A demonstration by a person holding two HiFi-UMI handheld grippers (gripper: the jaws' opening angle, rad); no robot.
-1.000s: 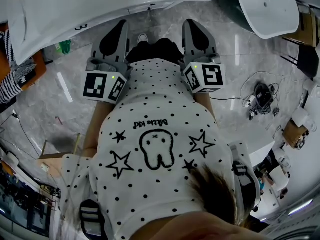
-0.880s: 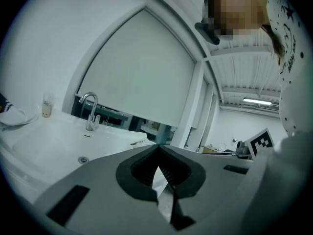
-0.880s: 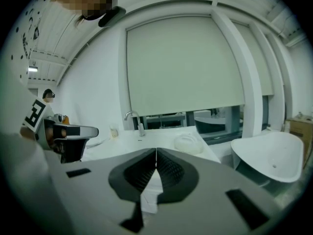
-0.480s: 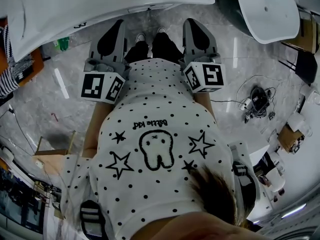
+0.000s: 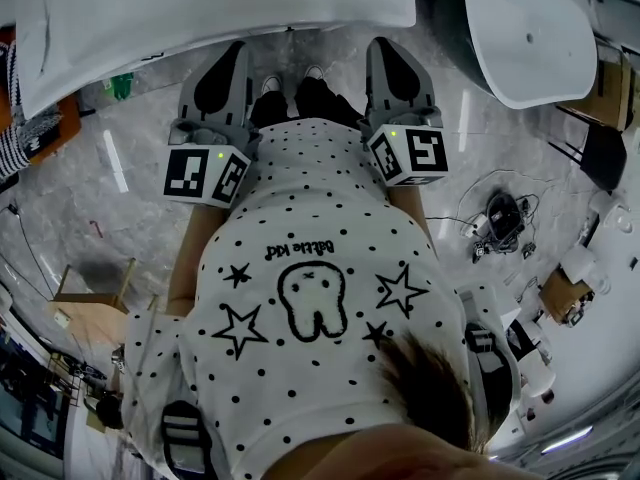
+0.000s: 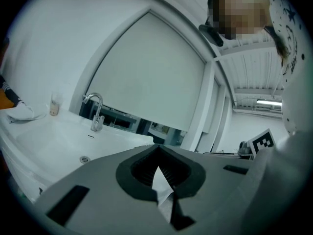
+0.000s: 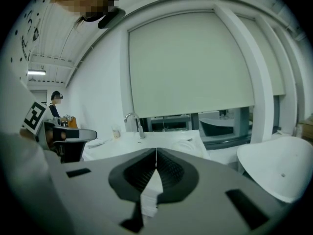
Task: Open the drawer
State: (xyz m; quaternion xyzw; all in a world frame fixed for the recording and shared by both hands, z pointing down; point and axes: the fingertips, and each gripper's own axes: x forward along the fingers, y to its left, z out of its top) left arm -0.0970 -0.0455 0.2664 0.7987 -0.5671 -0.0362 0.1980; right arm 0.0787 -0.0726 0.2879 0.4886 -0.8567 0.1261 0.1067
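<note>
I stand before a white counter with a sunken basin and a chrome faucet; the faucet also shows in the right gripper view. No drawer front shows in any view. My left gripper is held level in front of my torso, short of the counter's edge, with its jaws shut and nothing between them. My right gripper is beside it at the same height, also shut and empty. In their own views the left gripper and the right gripper each point over the counter top.
A white rounded tub stands at the upper right. On the marble floor lie a tangle of cables to the right and a cardboard box to the left. A cup stands on the counter. Another person is far off.
The counter edge has come a little closer and the floor has slid past under me. Both grippers keep their place in front of my torso and stay shut.
</note>
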